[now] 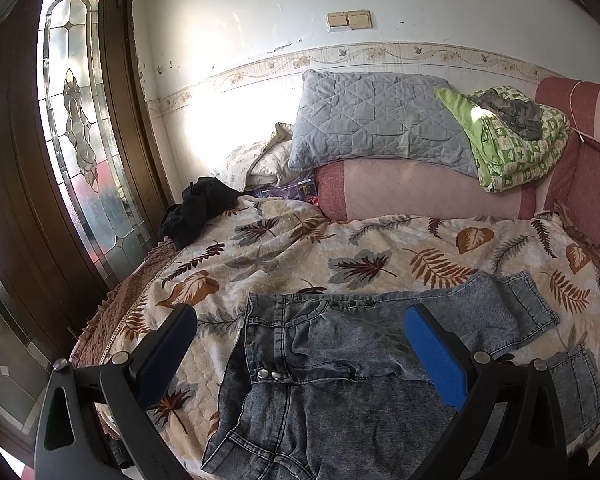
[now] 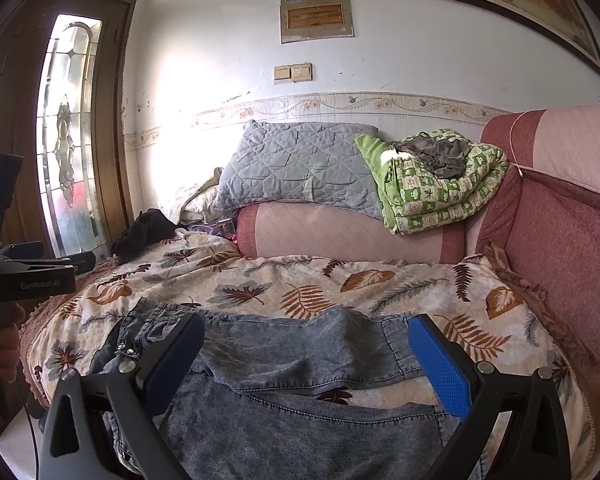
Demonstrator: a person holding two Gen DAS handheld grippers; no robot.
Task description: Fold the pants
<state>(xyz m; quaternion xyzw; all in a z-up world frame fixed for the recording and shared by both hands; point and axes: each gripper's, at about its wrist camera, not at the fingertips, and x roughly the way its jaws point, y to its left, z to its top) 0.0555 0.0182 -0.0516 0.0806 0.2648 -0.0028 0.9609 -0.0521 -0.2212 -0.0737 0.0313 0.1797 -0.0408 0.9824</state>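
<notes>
Grey-blue washed denim pants [image 1: 340,364] lie spread on a leaf-patterned bedspread [image 1: 292,252], waistband with metal buttons at the left, legs running right to the cuffs. My left gripper [image 1: 300,320] is open and empty, hovering above the waistband and hip. In the right wrist view the pants [image 2: 292,360] lie across the bedspread [image 2: 340,280], and my right gripper [image 2: 306,328] is open and empty above the legs. The left gripper [image 2: 60,262] shows at the left edge there.
A pink sofa back [image 2: 560,220] runs along the right. A grey quilted pillow [image 1: 372,120] and a green folded blanket [image 1: 512,140] sit on the pink bolster. Black clothing [image 1: 196,208] lies at the far left corner. A wood and stained-glass door [image 1: 72,120] stands left.
</notes>
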